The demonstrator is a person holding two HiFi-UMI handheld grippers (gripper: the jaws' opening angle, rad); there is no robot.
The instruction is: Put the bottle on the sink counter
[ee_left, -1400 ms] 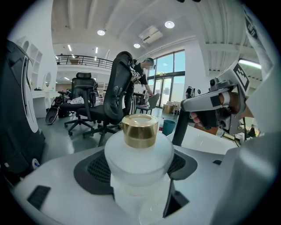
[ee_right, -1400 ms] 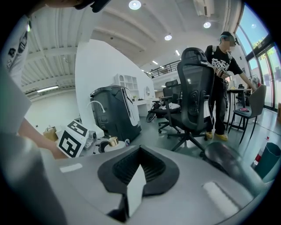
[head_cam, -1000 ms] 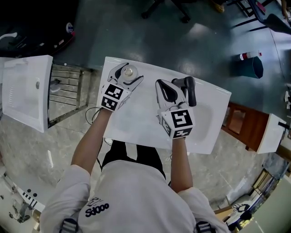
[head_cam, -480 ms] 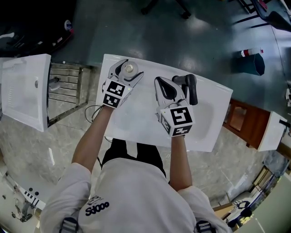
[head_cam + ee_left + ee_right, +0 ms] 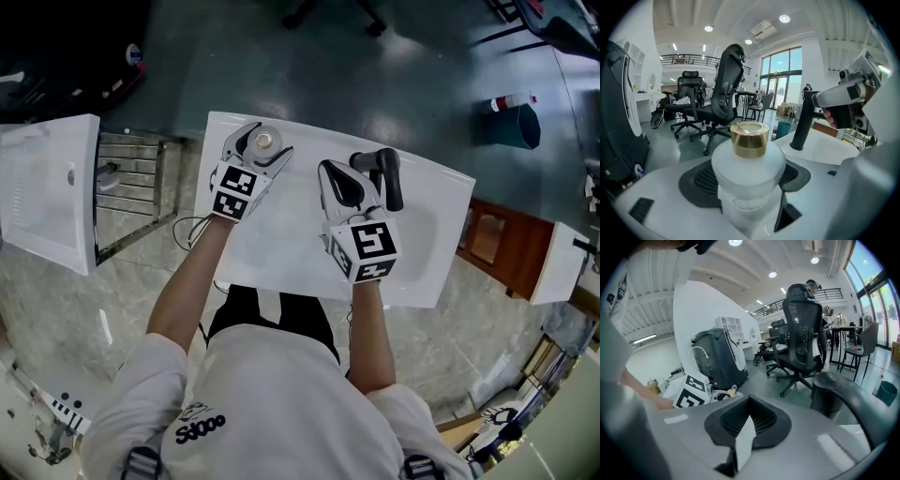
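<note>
Glossy dark grey floor (image 5: 309, 84), with a teal bin (image 5: 521, 127) standing on it. Black office chairs (image 5: 726, 93) before tall windows (image 5: 780, 75). Recessed ceiling lights (image 5: 784, 18) lit.

A black faucet (image 5: 382, 173) stood upright. To the left, a metal rack (image 5: 131, 187) lay over the pale stone floor (image 5: 141, 272), just beside a white panel (image 5: 47, 187). Farther off, on the dark glossy floor (image 5: 234, 66), sat a teal bin (image 5: 520, 129) with a red-capped white container (image 5: 511, 101) by its rim (touching or not, unclear). A brown wooden stand (image 5: 489, 246) stood at the right. Black office chairs (image 5: 727, 89) stood in the room beyond.
</note>
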